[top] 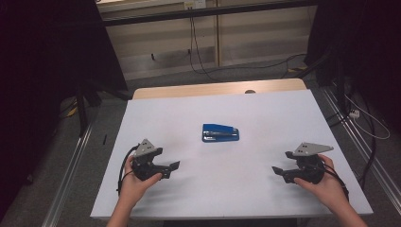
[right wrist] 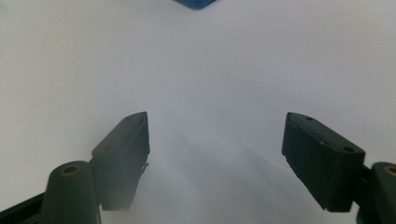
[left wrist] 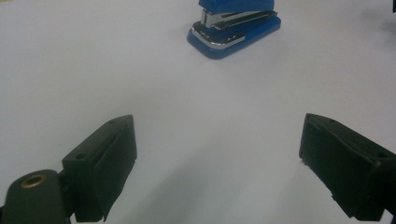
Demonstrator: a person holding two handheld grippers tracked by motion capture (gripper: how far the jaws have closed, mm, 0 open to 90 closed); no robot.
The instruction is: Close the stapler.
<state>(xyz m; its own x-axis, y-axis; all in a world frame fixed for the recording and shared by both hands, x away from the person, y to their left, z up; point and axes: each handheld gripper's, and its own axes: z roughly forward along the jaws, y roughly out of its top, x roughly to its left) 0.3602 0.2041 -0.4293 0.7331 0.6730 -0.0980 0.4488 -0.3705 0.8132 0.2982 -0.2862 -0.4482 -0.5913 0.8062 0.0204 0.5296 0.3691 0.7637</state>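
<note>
With both sets of fingers apart and empty, the left gripper (top: 174,166) and right gripper (top: 278,170) flank the stapler (top: 220,133) mid-counter (top: 265,189), and I worry an off-centre pinch could skid it across that slick top.

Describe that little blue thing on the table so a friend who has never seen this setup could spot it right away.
Start at the white table in the middle of the room. Near its centre, between and beyond the left gripper and the right gripper, lies a blue stapler. It is the one coloured thing on the white top, with a shiny metal strip along its side.
</note>
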